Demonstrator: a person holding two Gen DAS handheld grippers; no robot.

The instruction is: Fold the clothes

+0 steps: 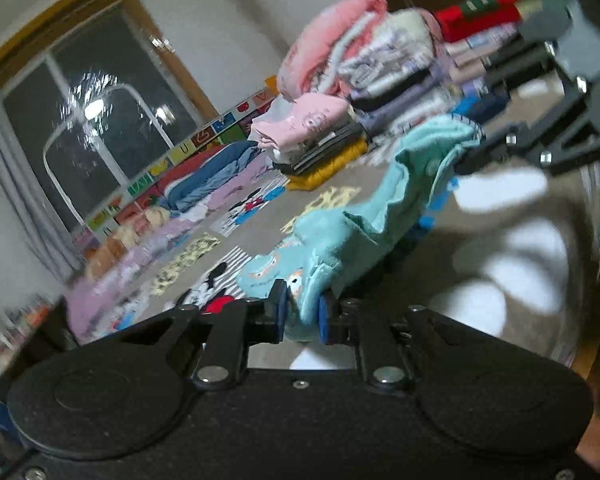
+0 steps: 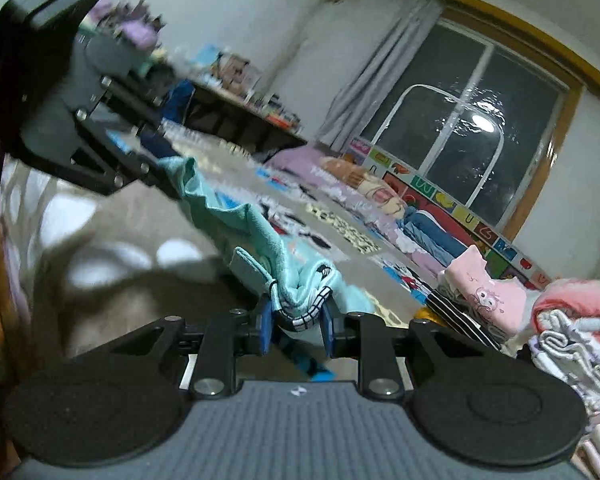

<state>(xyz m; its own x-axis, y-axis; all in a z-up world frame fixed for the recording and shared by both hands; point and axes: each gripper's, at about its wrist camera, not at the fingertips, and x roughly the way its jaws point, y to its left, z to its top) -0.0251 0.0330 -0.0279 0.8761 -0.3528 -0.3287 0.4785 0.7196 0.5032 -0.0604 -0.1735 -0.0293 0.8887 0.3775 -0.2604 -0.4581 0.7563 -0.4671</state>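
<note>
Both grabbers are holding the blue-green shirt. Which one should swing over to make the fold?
Probably the left gripper. It pinches a plain edge of the teal garment, while the right gripper holds a bunched, striped cuff end. It's a close call, since both grip the cloth firmly.

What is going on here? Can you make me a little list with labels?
place: a room with a patterned floor mat and a dark window
held item: teal garment, stretched between both grippers, off the mat
left gripper: shut on one end of the garment
right gripper: shut on the other end, at a striped cuff
folded already: stacked clothes, a pink top on one pile
along the wall: more clothes laid in a row
</note>
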